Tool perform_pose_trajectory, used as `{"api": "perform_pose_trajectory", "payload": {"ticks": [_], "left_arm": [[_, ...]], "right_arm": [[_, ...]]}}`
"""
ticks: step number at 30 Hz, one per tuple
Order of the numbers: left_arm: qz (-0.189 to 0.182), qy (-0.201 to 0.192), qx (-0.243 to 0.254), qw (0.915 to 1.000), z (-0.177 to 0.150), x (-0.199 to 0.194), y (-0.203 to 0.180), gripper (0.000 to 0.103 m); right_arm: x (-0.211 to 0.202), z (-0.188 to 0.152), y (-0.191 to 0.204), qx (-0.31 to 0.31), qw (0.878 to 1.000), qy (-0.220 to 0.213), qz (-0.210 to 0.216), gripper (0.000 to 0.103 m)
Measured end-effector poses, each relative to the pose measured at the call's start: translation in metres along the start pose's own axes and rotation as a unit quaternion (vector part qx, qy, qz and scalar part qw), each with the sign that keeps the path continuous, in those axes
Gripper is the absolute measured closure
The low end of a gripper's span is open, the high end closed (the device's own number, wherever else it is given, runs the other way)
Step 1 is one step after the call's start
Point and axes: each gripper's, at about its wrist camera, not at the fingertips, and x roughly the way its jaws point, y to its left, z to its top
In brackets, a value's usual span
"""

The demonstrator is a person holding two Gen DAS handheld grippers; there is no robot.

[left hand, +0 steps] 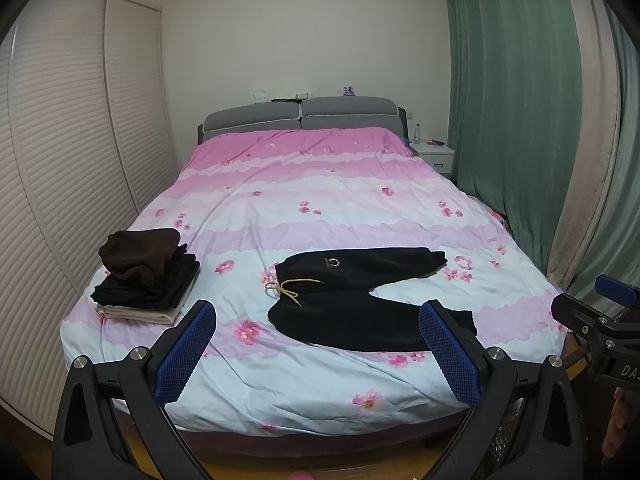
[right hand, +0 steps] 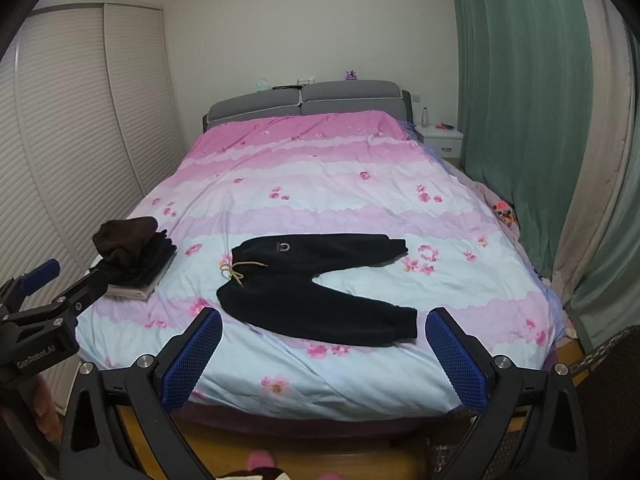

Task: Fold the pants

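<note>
The pants (right hand: 316, 280) lie spread flat on the bed (right hand: 320, 380), near its foot end — waistband to the left, both legs running off to the right, the nearer leg angled toward the foot edge. A drawstring (right hand: 236, 270) rests on the waistband. Left of the pants, apart from them and close to the bed's left edge, sits a stack of folded clothes (right hand: 134, 260). The headboard (right hand: 304, 102) stands at the far end against the wall. A wardrobe (right hand: 80, 140) runs along the left side; curtains (right hand: 520, 100) hang on the right, with a nightstand (right hand: 442, 140) between them and the headboard. Both grippers — left gripper (left hand: 316, 352) and right gripper (right hand: 324, 354) — hang before the foot of the bed, fingers spread, apart from the pants.
</note>
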Motion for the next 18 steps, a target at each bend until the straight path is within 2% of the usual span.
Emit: {"api": "perform_pose_trajectory", "payload": {"ticks": [18], "left_arm": [[-0.001,-0.01,0.001,1.0,-0.0003,-0.0058,0.0012,0.0]], "right_arm": [[-0.0017,0.0022,-0.0015,0.0,1.0,-0.002,0.001,0.0]]}}
